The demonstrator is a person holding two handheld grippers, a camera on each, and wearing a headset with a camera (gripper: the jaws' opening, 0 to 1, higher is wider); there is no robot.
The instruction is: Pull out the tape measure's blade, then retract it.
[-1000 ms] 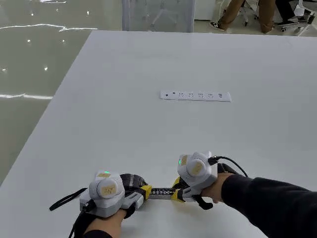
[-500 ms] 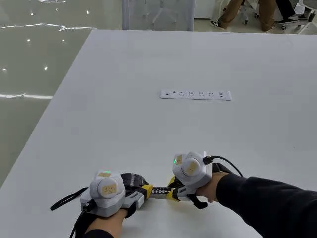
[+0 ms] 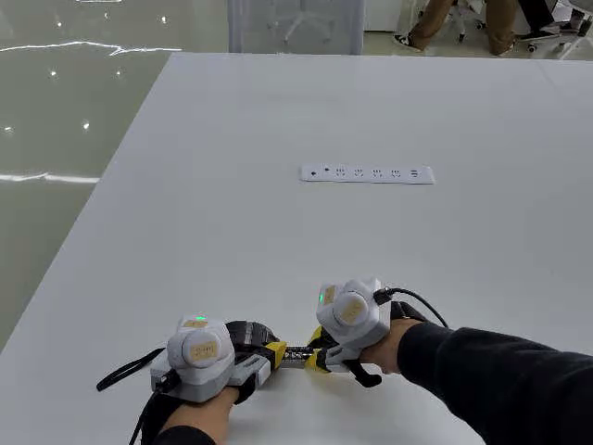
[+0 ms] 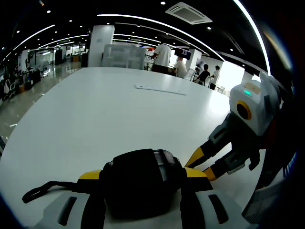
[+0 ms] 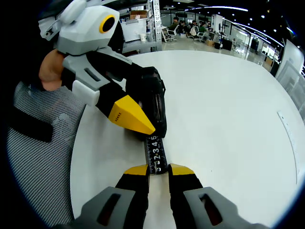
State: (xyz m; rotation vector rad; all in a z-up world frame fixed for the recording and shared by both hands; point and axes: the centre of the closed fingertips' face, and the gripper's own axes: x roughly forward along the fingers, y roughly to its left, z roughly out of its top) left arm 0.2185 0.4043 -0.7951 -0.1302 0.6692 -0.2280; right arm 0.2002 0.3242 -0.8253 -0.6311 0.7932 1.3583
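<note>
Black tape measure case (image 4: 143, 186) is clamped in the left hand-held gripper (image 4: 143, 173); its blade (image 5: 154, 151) is pinched by the right hand-held gripper (image 5: 157, 170).

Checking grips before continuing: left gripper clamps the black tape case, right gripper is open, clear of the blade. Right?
No: the right gripper view shows the right gripper shut on the blade. The left gripper does clamp the black tape case.
</note>
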